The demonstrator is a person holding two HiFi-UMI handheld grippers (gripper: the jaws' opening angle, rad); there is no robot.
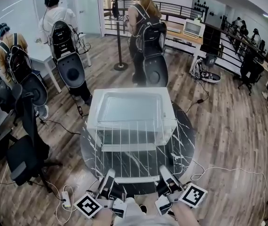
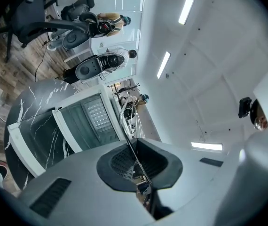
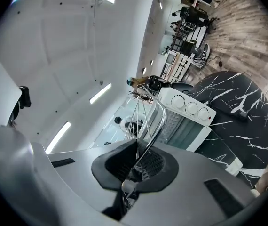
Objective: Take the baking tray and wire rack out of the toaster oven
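The rack (image 1: 138, 135) is up in the air right in front of the oven (image 1: 129, 105), roughly level, hanging over the open door (image 2: 37, 135). The left claw (image 1: 108, 177) and right claw (image 1: 167, 173) are both clamped tight on its near edge wire, one toward each corner. The oven sits mid-table (image 1: 188, 126), on a round black marble top. It has three knobs (image 3: 191, 106) on the front, markings too small to read. I can't make out the tray. Behind the table there are people with backpacks (image 1: 145, 27) and a coat stand (image 1: 120, 29). Chairs (image 1: 23, 159) are off to the left, and cables (image 1: 232, 169) trail over the wood floor (image 1: 228, 126).
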